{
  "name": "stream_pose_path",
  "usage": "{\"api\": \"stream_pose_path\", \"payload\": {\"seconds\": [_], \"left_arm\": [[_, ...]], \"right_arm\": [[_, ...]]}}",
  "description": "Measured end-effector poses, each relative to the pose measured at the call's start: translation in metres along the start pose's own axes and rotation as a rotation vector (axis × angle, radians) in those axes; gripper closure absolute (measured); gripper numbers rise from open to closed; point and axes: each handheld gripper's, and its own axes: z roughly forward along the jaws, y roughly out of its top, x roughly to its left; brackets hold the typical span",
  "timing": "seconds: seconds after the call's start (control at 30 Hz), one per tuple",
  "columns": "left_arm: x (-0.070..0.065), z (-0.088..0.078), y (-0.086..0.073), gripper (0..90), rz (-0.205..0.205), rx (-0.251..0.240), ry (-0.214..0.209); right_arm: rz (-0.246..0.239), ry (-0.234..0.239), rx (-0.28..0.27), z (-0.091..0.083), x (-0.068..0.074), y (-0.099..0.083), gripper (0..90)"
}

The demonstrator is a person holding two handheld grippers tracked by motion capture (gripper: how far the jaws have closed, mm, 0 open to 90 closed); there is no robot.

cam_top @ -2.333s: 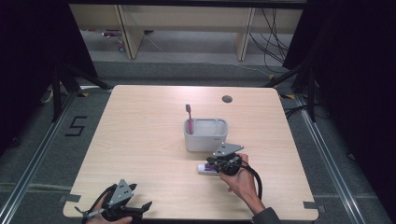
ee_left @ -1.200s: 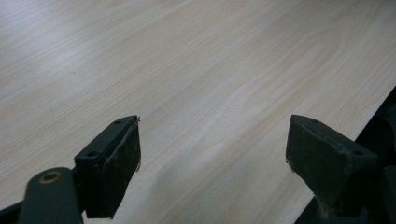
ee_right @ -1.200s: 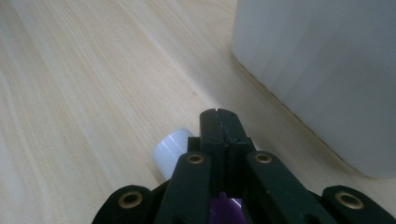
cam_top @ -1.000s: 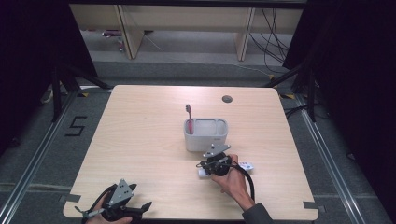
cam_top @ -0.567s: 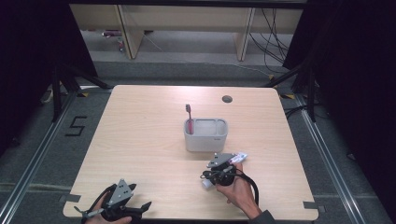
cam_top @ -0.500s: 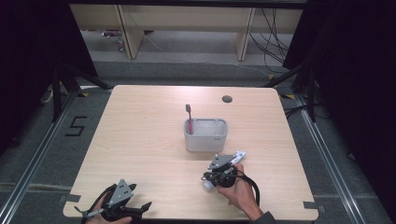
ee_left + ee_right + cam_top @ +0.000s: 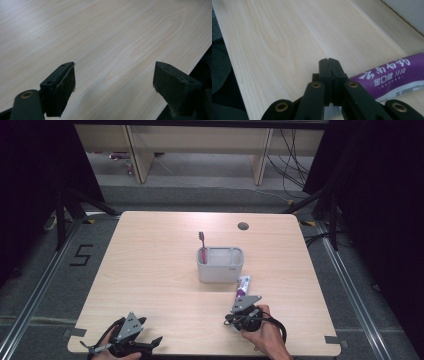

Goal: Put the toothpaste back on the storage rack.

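Right gripper (image 7: 243,312) is clenched on nothing, jaws pressed together, with the toothpaste tube (image 7: 243,284) lying on the table (image 7: 150,270) at its 12 o'clock, just beside the holder (image 7: 220,265). Left gripper (image 7: 127,340) hangs wide.

A: What's around the surface (image 7: 165,270)?
B: Grey floor (image 7: 45,285) with metal rails (image 7: 360,295) at both sides, and a "5" (image 7: 81,255) marked on it at the left.
A: Behind?
B: Pale wooden shelving (image 7: 195,142), cables (image 7: 292,150) trailing down, black curtains (image 7: 380,195) on either side.
A: Light?
B: Even, from above; the surface's light wood shines softly.
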Motion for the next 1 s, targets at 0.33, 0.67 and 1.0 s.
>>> {"api": "stream_pose_path", "payload": {"seconds": [0.33, 0.67, 1.0], "left_arm": [[-0.001, 0.001, 0.0, 17.8, -0.012, -0.003, 0.002], [0.0, 0.0, 0.0, 17.9, 0.006, 0.014, 0.009], [-0.001, 0.002, 0.0, 18.0, -0.01, -0.005, -0.004]], "right_arm": [[0.041, -0.023, 0.008, -0.02, -0.005, -0.024, 89.5], [0.081, -0.045, -0.003, -0.038, -0.017, -0.045, 89.6], [0.127, -0.089, -0.007, -0.055, -0.029, -0.06, 89.5]]}}
